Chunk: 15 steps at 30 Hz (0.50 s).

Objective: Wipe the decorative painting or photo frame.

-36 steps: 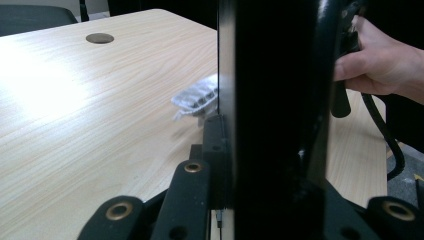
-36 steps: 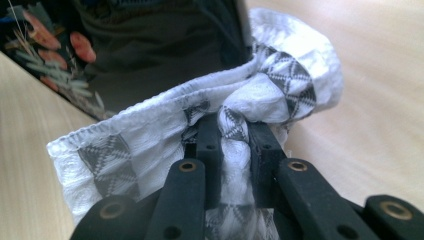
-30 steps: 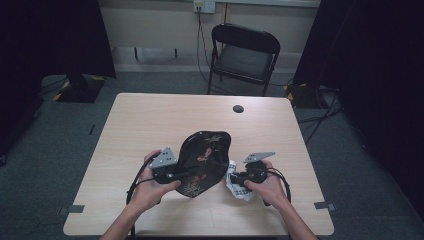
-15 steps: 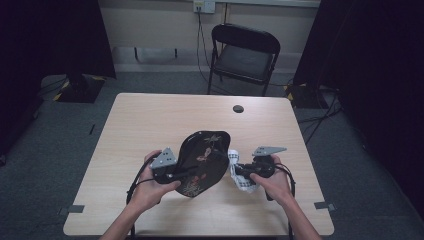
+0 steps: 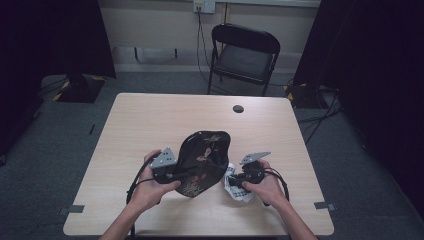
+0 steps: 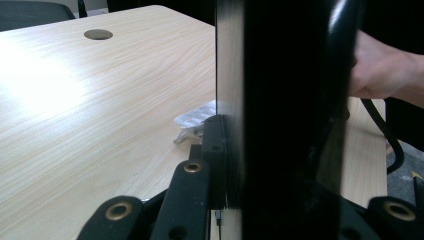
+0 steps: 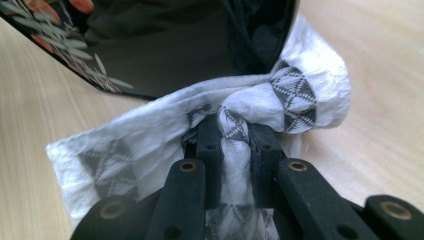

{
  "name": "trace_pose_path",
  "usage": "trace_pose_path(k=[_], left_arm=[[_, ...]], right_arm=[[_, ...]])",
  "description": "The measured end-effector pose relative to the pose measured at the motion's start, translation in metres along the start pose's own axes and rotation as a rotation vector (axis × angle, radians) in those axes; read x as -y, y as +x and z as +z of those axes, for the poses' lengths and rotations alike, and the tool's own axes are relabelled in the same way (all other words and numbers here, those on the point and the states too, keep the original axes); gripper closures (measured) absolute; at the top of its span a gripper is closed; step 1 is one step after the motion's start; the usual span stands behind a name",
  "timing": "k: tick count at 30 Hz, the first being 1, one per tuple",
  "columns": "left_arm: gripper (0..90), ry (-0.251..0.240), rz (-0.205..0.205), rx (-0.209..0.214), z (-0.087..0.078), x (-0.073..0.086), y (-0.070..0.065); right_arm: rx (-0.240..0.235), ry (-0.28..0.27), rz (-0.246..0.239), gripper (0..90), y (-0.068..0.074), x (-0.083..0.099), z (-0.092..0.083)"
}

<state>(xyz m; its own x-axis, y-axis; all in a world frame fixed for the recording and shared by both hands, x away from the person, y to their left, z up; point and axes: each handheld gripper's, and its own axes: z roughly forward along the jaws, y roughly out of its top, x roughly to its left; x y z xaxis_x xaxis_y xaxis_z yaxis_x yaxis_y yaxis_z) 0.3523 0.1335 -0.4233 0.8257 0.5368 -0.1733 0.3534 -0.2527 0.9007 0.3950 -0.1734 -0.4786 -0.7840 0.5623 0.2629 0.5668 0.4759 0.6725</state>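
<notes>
The black floral tray (image 5: 204, 162) stands tilted up off the table (image 5: 150, 125) near your edge, its rim clamped in your left gripper (image 5: 167, 167). Your right gripper (image 7: 235, 137) is clenched on a bunched white patterned cloth (image 7: 300, 95) pressed against the tray's lower edge. Your right gripper view reveals the cloth's folds; from above it's a small white wad. Bare tabletop stretches ahead toward the round hole (image 5: 238, 108).

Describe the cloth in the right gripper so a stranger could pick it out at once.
Start at the pale wooden table and go to its near edge, right of the tilted black floral tray. There the right gripper pinches a crumpled white cloth against the tray's rim. It is the one soft thing there, white with grey triangle patches.
</notes>
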Motion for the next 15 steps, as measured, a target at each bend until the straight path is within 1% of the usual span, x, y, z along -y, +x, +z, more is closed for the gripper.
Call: trace_pose_path(k=[2,3,4,6,7,8,9,10,12,14,15], left_arm=[[80.2,0.001,-0.006,0.002,-0.001,0.0,0.001],[80.2,0.001,-0.006,0.002,-0.001,0.0,0.001],[80.1,-0.003,-0.019,0.006,-0.001,0.001,0.002],[80.2,-0.001,-0.015,0.001,-0.001,0.001,0.001],[80.2,-0.001,-0.015,0.001,-0.001,0.001,0.001],[80.2,0.003,-0.009,0.002,0.0,0.0,0.0],[80.3,0.007,-0.005,0.002,0.0,-0.001,0.0],[80.6,0.006,-0.006,0.003,0.001,-0.001,0.0],[80.5,0.007,-0.008,0.003,0.0,-0.001,0.0],[80.6,0.006,-0.006,0.002,0.001,-0.001,0.0],[80.6,0.006,-0.005,0.002,0.001,-0.001,0.0]], right_arm=[[0.008,-0.026,-0.008,79.9,0.001,-0.004,-0.006],[0.008,-0.026,-0.008,79.9,0.001,-0.004,-0.006],[0.012,-0.071,-0.003,79.9,0.001,-0.008,-0.017],[0.019,-0.123,0.001,79.9,0.001,-0.013,-0.027],[0.019,-0.123,0.001,79.9,0.001,-0.013,-0.027],[0.017,-0.197,-0.005,79.9,0.004,-0.019,-0.041],[0.014,-0.212,-0.014,79.9,0.006,-0.021,-0.045],[0.009,-0.226,-0.034,79.9,0.009,-0.023,-0.05],[-0.005,-0.234,-0.071,79.9,0.014,-0.025,-0.052],[-0.018,-0.222,-0.08,79.9,0.017,-0.024,-0.047],[-0.029,-0.204,-0.084,79.9,0.018,-0.023,-0.043]])
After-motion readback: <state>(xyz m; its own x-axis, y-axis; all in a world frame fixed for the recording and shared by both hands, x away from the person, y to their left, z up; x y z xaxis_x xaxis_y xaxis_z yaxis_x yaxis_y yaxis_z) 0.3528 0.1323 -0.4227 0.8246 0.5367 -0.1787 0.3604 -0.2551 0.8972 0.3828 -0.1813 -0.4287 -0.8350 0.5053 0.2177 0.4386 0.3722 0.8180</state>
